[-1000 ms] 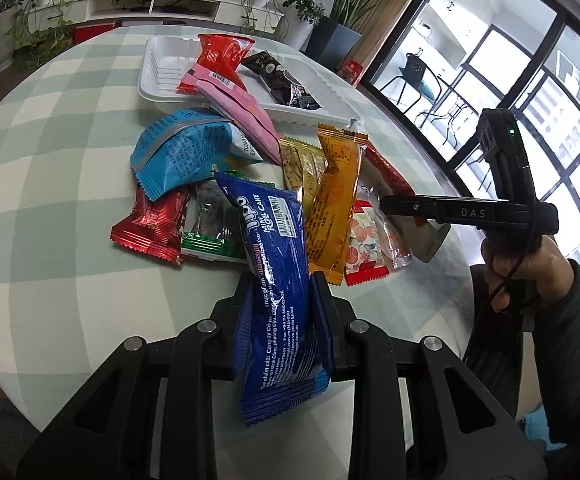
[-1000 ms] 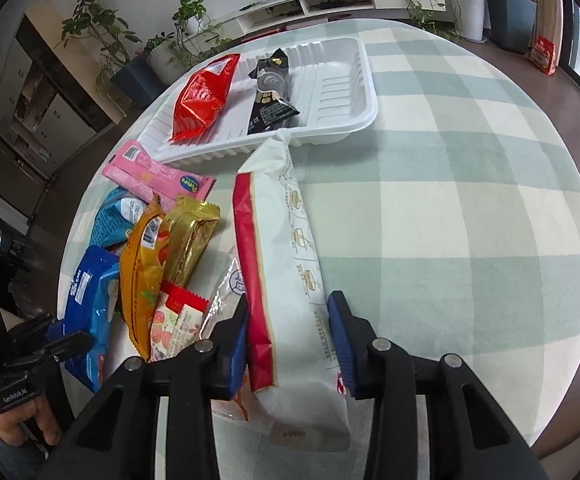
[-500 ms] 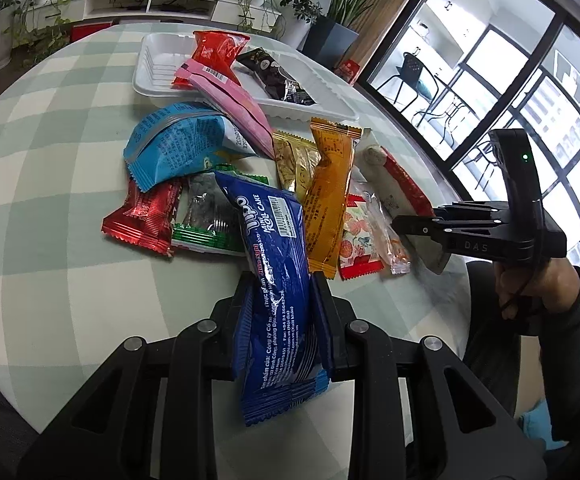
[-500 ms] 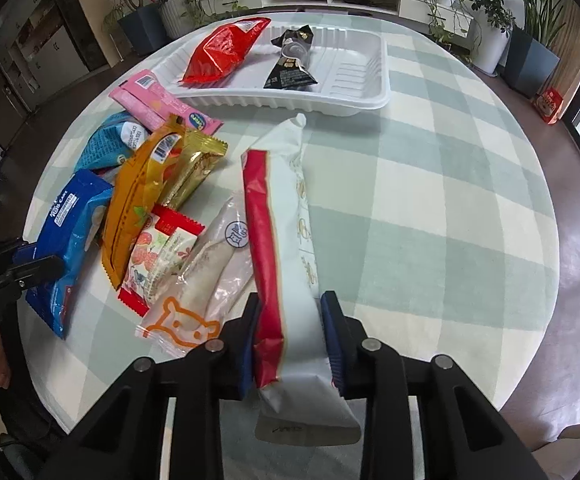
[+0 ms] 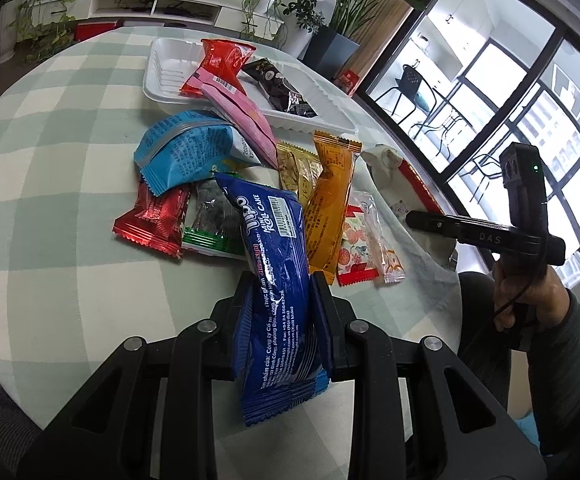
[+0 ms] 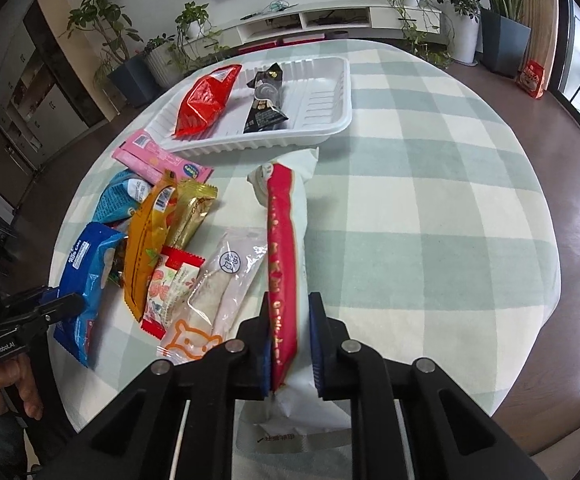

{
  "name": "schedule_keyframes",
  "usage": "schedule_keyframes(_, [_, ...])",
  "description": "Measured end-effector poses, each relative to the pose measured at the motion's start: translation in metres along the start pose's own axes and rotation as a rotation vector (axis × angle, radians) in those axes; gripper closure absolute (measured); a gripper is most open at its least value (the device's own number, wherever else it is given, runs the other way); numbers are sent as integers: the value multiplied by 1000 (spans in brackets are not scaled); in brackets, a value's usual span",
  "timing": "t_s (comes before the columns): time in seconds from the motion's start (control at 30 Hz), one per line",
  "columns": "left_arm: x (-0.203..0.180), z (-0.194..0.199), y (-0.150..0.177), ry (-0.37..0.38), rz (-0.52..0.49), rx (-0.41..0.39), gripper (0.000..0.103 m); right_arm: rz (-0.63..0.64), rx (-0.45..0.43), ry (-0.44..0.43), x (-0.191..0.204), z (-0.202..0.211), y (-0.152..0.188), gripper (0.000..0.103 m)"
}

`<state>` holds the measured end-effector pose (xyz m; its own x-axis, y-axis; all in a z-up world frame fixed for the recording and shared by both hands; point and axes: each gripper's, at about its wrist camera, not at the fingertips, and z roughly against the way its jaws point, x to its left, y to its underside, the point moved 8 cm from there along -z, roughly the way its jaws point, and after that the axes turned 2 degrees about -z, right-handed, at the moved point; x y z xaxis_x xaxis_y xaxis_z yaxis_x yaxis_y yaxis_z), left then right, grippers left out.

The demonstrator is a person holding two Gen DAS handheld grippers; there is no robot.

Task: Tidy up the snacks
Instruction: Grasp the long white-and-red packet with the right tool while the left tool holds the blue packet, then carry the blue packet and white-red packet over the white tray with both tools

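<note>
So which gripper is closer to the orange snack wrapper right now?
Left. The left gripper, shut on the blue cake packet, sits beside the orange snack wrapper; the right gripper holds the white-and-red packet farther off.

We see bare table (image 6: 430, 200) to the right of the white tray (image 6: 330, 128); the snack pile (image 6: 161, 240) crowds its left approach, and the tray's right half lies free.
</note>
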<state>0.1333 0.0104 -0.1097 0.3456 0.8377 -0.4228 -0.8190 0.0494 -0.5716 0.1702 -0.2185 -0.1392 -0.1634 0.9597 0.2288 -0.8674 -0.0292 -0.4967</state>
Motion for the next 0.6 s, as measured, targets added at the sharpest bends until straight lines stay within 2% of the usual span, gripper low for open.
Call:
schedule_keyframes(0.33, [6, 9, -5, 16, 27, -25, 78, -76, -18, -98, 1, 4, 1, 87])
schedule_keyframes(0.6, [45, 38, -31, -21, 83, -98, 78, -154, -40, -117, -22, 12, -1, 87])
